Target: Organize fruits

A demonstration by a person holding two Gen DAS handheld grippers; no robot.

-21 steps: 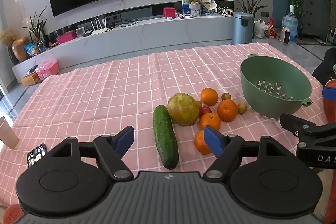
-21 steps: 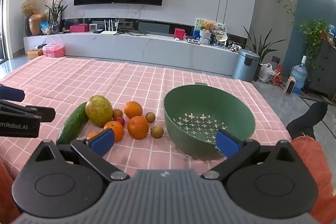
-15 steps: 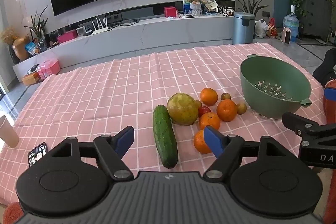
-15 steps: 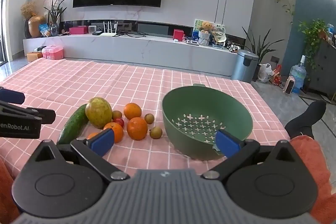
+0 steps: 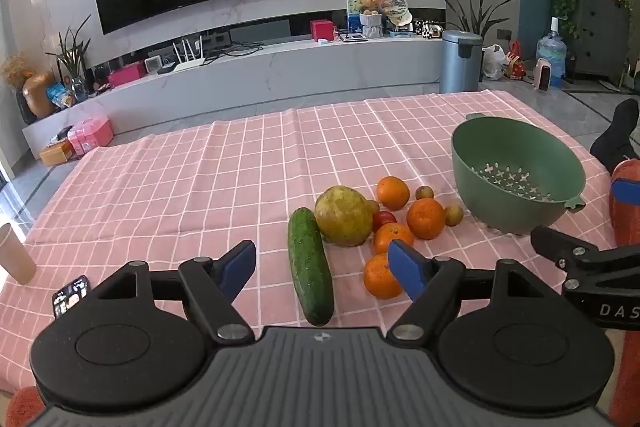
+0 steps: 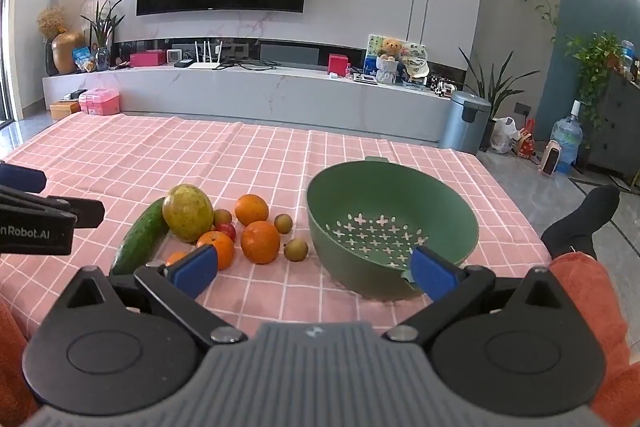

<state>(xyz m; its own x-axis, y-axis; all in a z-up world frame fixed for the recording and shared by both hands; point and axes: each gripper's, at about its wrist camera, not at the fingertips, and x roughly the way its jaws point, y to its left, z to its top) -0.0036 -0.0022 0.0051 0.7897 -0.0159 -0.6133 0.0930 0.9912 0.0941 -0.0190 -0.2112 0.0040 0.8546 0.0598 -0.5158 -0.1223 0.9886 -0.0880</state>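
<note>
Nothing is sorted yet by the look of it: the green colander [image 6: 394, 227] sits empty on the pink checked table [image 5: 200, 187], and every fruit lies outside it, so I judge the whole job is left to do. Largest first, the colander stands right of the pile, close ahead of the right gripper [image 6: 316, 269], whose right pad overlaps its near rim in that view. Next, the cucumber [image 5: 310, 265] lies lengthwise, pointing almost straight between the fingers of the left gripper [image 5: 326, 265]. The big yellow-green fruit [image 5: 343, 215] touches the cucumber's far end. Then 4 oranges, the nearest orange [image 5: 380, 281] just beside the left gripper's right pad. Smallest, a red fruit [image 5: 385, 219] and the little brown fruits [image 5: 454, 215] near the colander. Both grippers gape wide, gripping nothing, hovering short of the pile.
</note>
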